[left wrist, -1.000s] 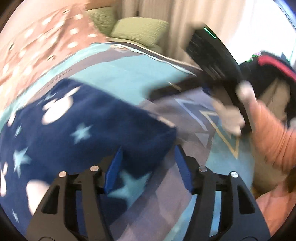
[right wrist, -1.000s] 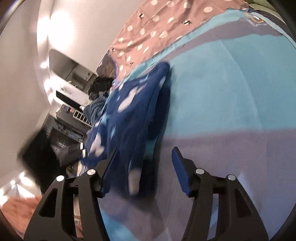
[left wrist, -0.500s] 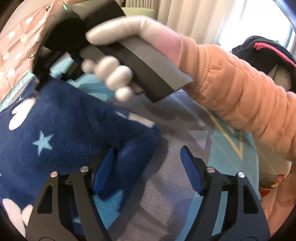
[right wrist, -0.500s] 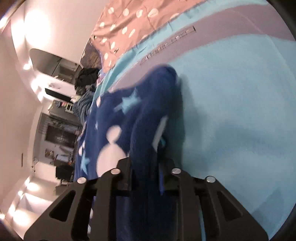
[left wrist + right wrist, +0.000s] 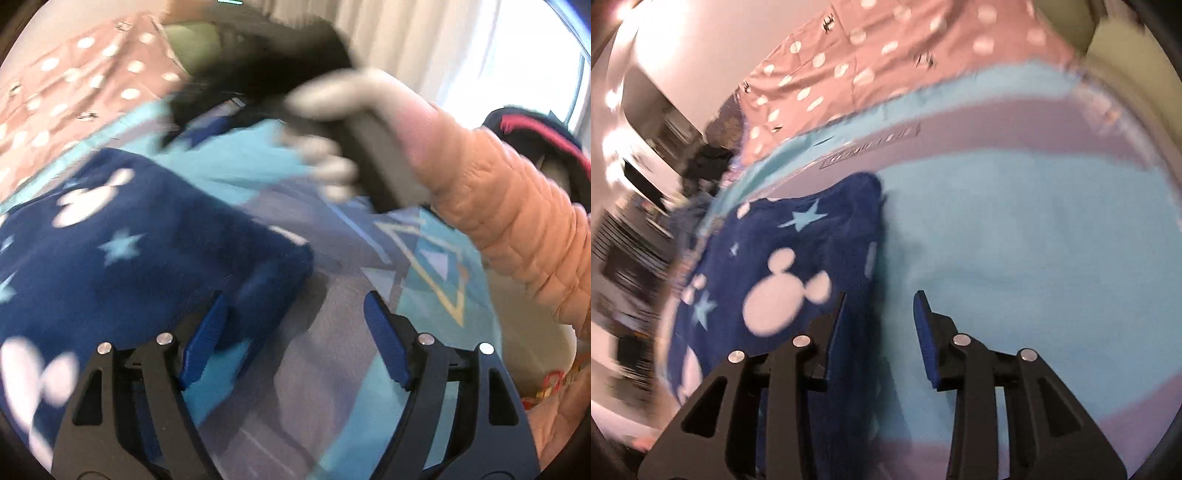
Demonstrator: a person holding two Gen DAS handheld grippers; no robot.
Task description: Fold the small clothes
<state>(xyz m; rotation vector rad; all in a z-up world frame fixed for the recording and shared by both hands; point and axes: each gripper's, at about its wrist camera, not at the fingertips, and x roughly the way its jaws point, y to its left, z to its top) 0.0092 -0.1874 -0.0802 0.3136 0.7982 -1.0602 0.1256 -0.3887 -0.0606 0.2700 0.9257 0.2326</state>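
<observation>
Right gripper (image 5: pixel 879 325), clamped on the blue garment (image 5: pixel 783 266) half a second ago, now stands partly open over its edge. Left gripper (image 5: pixel 291 332) stays wide open at the garment's corner, empty. The star-printed fleece lies on the bed (image 5: pixel 1015 240). A gloved hand (image 5: pixel 332 147) holds the right gripper's handle above.

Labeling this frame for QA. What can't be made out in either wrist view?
- Right gripper's tip, left wrist view: motion blur and the gloved hand hide its fingers.
- Navy garment, both views: cut off by image edges, so its type and fold state are unclear.
- Shelves, right wrist view, left edge: blurred.
- Bedspread label: text unreadable.
</observation>
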